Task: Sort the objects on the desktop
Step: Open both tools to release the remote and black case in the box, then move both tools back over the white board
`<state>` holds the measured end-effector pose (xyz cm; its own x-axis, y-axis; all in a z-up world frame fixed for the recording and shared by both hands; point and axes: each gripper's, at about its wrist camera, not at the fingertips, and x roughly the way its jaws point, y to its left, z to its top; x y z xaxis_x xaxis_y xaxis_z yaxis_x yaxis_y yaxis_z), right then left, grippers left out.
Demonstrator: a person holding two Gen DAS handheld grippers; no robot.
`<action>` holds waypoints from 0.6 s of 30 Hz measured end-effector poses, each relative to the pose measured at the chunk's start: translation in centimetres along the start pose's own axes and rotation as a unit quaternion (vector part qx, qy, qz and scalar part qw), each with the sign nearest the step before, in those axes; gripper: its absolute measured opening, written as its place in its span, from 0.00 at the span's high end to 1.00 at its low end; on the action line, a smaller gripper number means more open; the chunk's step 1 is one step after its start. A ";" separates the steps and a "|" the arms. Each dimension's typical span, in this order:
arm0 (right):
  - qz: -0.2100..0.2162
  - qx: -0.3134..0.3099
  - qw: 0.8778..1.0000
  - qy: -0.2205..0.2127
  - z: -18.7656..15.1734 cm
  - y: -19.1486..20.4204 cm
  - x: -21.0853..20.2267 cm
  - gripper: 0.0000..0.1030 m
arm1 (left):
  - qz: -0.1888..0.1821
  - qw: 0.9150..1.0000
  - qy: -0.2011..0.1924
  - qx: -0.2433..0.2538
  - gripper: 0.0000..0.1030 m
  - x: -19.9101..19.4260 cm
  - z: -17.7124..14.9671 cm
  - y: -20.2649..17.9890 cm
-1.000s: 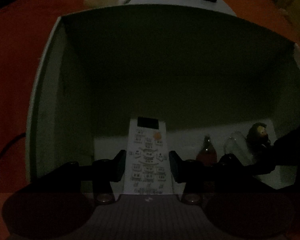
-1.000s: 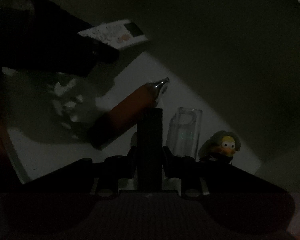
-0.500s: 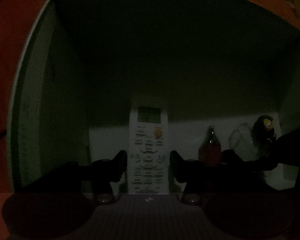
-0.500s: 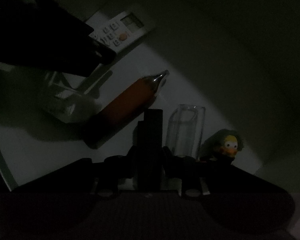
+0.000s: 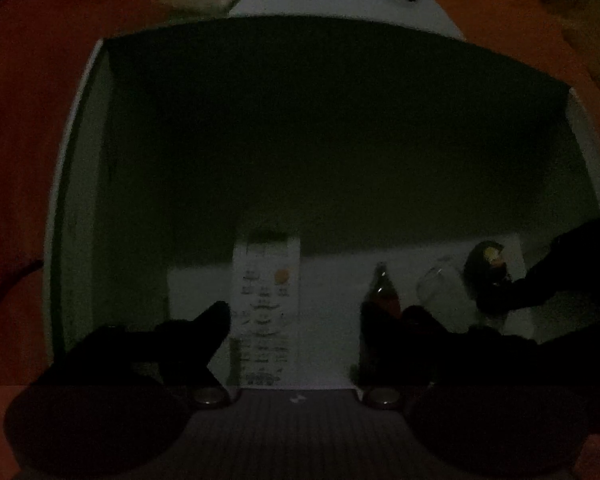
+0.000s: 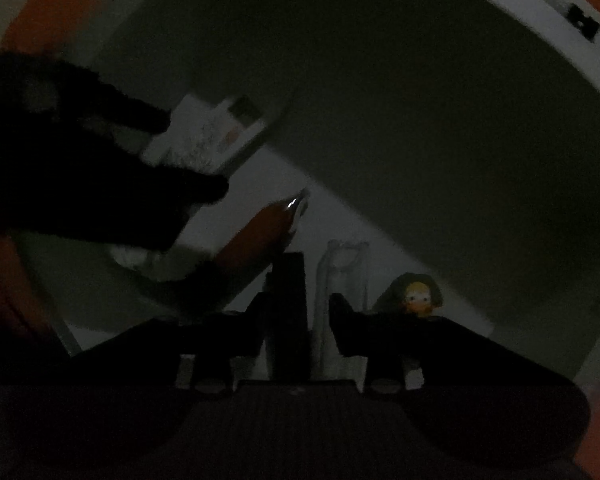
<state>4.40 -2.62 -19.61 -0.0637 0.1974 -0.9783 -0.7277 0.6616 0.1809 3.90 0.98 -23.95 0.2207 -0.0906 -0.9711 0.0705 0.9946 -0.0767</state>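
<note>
Since the earlier frames, both tools have been spread apart. The left tool (image 5: 296, 320) now stands wide open around the white remote (image 5: 266, 312), which is released flat on the box floor (image 5: 332, 280), long axis pointing straight ahead. The right tool (image 6: 294, 312) is slightly open, with a dark, slim bar (image 6: 290, 312) loose between its jaws. Beyond lie an amber vial (image 6: 256, 240), a clear tube (image 6: 346, 272), and a figurine (image 6: 416, 298).

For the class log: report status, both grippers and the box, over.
Left gripper open, remote lying free on the box floor. Right gripper open around a dark upright block. Bottle, clear cup and figurine crowd beside it.
</note>
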 end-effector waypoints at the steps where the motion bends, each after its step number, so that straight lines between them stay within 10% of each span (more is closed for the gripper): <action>1: 0.005 0.010 1.000 -0.004 0.1 -0.4 -0.5 0.60 | -0.002 1.000 -0.002 0.000 0.27 -0.5 0.7 0.3; 18: 0.055 0.109 0.989 -0.082 5.0 -6.7 -8.6 0.54 | -0.042 0.997 -0.067 -0.025 0.20 -5.3 7.1 -0.6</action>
<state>13.23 -5.11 -11.88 -0.0106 0.3795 -0.9251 -0.5567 0.7663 0.3207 9.64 0.50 -17.18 0.3447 -0.1762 -0.9220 0.0454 0.9842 -0.1710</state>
